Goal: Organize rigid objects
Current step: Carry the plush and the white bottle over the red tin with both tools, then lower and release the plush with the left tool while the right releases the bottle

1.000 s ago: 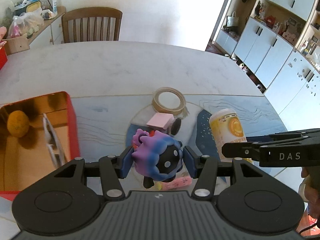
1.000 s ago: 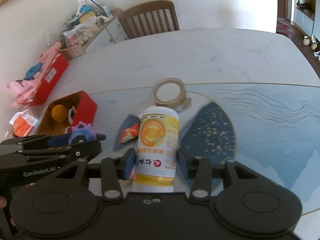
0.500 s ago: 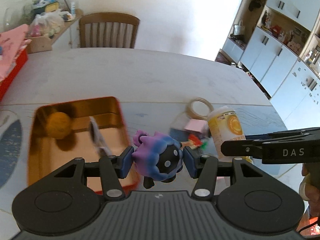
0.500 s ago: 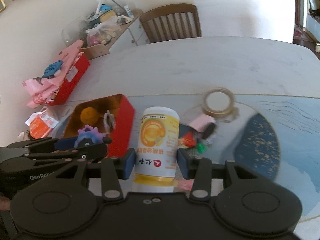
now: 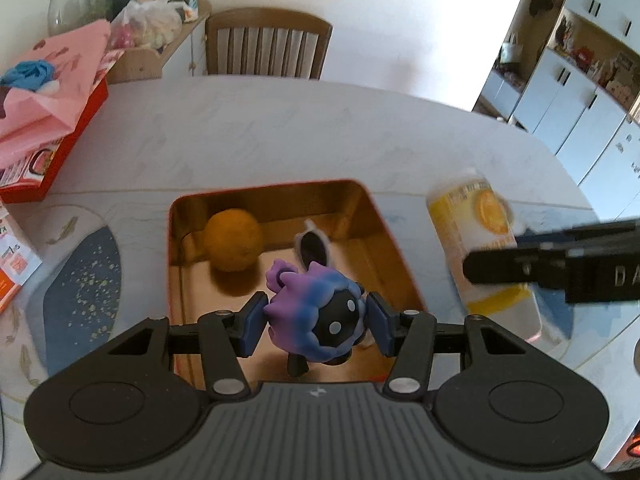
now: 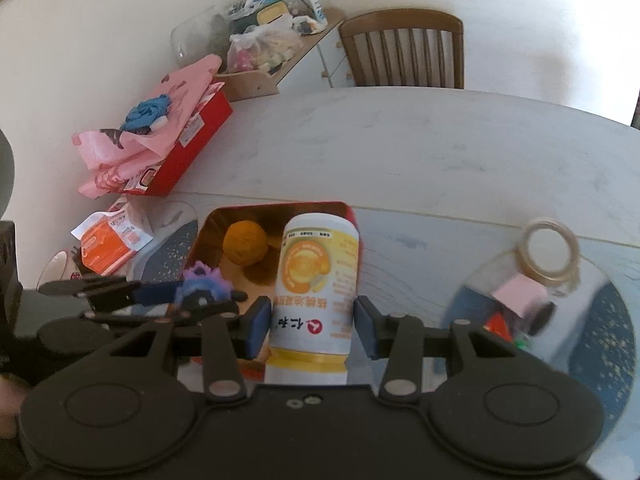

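My left gripper (image 5: 316, 322) is shut on a purple and blue toy figure with a black spotted face (image 5: 316, 316), held over the open red tin (image 5: 276, 190). Inside the tin lie an orange ball (image 5: 233, 239) and a small dark and white object (image 5: 314, 246). My right gripper (image 6: 314, 322) is shut on a white and yellow bottle (image 6: 316, 280), held just right of the tin (image 6: 280, 208). In the left wrist view the bottle (image 5: 476, 224) and the right gripper's finger (image 5: 560, 262) are at the right. The right wrist view shows the left gripper's finger (image 6: 120, 294) with the toy (image 6: 204, 280) at the left.
A tape roll (image 6: 550, 254), a pink block (image 6: 520, 294) and small bits lie on the blue patterned mat (image 6: 612, 320) at the right. A red box with pink bags (image 6: 168, 136) and an orange packet (image 6: 108, 242) sit left. A wooden chair (image 5: 266, 42) stands beyond the table (image 5: 280, 128).
Both grippers moved left across the table with their loads. The toy went from above the mat's clutter to above the tin; the bottle now hangs beside the tin.
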Motion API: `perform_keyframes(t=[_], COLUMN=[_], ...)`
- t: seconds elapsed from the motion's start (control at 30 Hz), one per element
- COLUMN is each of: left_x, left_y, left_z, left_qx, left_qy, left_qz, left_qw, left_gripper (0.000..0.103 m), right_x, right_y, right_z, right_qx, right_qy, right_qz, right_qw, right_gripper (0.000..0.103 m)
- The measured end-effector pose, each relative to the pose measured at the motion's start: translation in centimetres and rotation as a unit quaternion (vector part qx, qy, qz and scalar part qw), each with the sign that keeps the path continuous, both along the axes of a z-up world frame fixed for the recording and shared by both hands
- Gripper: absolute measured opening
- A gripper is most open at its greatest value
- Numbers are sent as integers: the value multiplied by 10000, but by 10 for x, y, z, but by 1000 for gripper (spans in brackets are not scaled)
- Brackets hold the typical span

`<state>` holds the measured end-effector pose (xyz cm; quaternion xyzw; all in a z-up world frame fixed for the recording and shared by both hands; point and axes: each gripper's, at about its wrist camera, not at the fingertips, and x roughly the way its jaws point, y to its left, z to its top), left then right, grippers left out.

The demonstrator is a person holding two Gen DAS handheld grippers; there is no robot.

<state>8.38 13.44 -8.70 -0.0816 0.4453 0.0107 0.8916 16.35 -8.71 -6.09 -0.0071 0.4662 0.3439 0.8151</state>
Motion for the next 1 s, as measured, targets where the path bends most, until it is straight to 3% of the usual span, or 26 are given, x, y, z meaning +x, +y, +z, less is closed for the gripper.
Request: perform_keyframes(t=[0.57, 1.0], left_x=[13, 29], left_y=[16, 20], left_z=[-39, -58], left_qx=[222, 220], left_qy=[465, 557], left_qz=[-427, -492], left_qw=[9978, 9970], left_gripper=[53, 53], right_x=[40, 50], right_y=[95, 113], right_z=[-39, -61], right_qx=[-403, -737], right_qy=[344, 380], right_qz=[205, 326], right_qw=[9984, 9960], right_gripper=[45, 45])
